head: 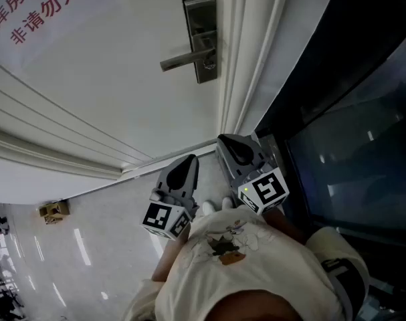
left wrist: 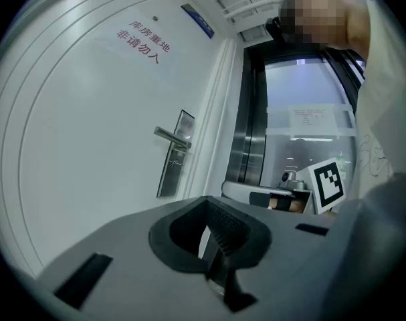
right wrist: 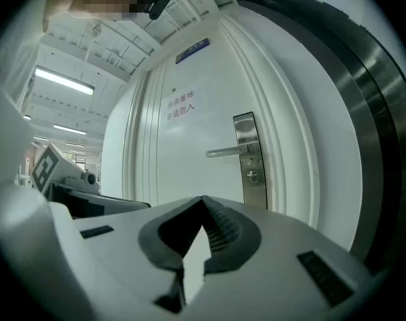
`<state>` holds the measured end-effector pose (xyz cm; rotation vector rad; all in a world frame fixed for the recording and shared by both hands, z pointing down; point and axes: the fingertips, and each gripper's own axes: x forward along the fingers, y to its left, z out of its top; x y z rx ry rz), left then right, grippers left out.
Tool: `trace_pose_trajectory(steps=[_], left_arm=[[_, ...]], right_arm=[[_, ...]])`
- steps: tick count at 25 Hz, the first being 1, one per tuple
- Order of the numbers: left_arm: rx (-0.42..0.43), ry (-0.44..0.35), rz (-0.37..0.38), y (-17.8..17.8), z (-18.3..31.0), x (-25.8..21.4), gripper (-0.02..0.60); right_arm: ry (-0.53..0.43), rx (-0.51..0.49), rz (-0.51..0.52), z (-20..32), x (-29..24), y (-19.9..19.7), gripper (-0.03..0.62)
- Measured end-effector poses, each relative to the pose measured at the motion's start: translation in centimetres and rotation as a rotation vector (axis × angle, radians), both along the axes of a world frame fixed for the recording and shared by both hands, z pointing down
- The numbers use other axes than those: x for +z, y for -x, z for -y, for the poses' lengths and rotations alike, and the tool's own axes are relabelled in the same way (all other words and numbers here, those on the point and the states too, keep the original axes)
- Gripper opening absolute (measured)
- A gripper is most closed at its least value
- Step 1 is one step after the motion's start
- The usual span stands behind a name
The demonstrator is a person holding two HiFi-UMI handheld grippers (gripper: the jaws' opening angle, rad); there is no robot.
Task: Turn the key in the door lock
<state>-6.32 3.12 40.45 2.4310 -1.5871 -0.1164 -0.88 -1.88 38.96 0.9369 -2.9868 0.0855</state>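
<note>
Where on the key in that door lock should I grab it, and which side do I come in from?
Take the key by its head, the only part standing out from the lock plate, just below the lever handle. Come straight at the door, level, and pinch the head's flat sides. How the head is turned is too small to tell.

Head view is looking steeply down; both gripper views are facing level, all sharing the silver lever-handled lock plate ahead.
</note>
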Motion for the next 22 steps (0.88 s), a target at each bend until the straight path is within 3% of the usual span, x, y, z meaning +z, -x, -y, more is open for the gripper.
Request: trace_pose_trajectory(steps=[16, 22], left_arm=[[0.086, 0.025, -0.012, -3.6, 0.4, 0.6, 0.003], [0.074, 0.035, -0.023, -4.7, 0.6, 0.5, 0.003]], right_arm=[[0.0, 0.03, -0.01, -1.1, -0.1, -3.3, 0.006], [-0.048, 0.013, -0.098, -1.0, 0.5, -3.8, 0.011]])
